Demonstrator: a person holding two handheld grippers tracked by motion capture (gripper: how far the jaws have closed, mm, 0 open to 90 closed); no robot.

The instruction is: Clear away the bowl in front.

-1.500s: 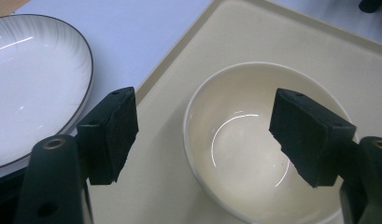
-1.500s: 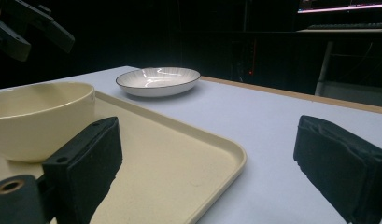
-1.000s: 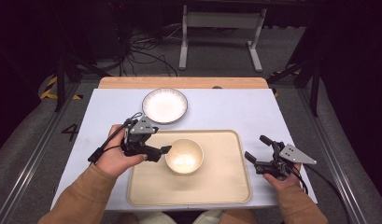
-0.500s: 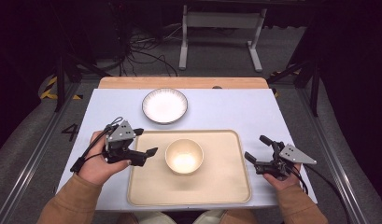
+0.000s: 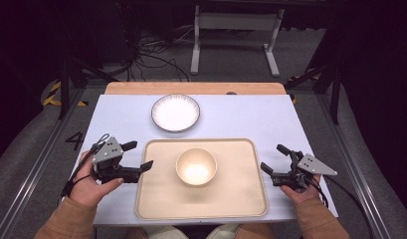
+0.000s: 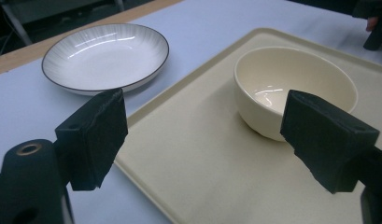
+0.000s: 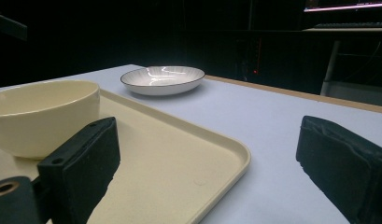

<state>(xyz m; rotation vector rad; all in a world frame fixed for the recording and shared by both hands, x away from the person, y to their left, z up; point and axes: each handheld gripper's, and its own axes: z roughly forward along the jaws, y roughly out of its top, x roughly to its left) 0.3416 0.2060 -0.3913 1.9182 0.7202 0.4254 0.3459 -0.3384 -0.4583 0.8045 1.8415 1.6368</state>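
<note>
Flanking the tray (image 5: 156,199) that carries the bowl (image 5: 196,167), left gripper (image 5: 140,155) and right gripper (image 5: 273,159) wait with jaws apart, probably ready for the bowl, plate (image 5: 175,112) beyond the tray.

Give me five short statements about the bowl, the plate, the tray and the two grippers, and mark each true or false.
1. The cream-coloured round bowl stands on the beige rectangular tray. True.
2. The white ribbed plate with a dark rim lies on the tray. False: it rests on the pale tabletop, beyond the tray's far edge.
3. The left gripper is clamped on the bowl's rim. False: its jaws stand open at the tray's left edge, apart from the bowl.
4. The right gripper is open and holds nothing. True.
5. The bowl is empty. True.
</note>
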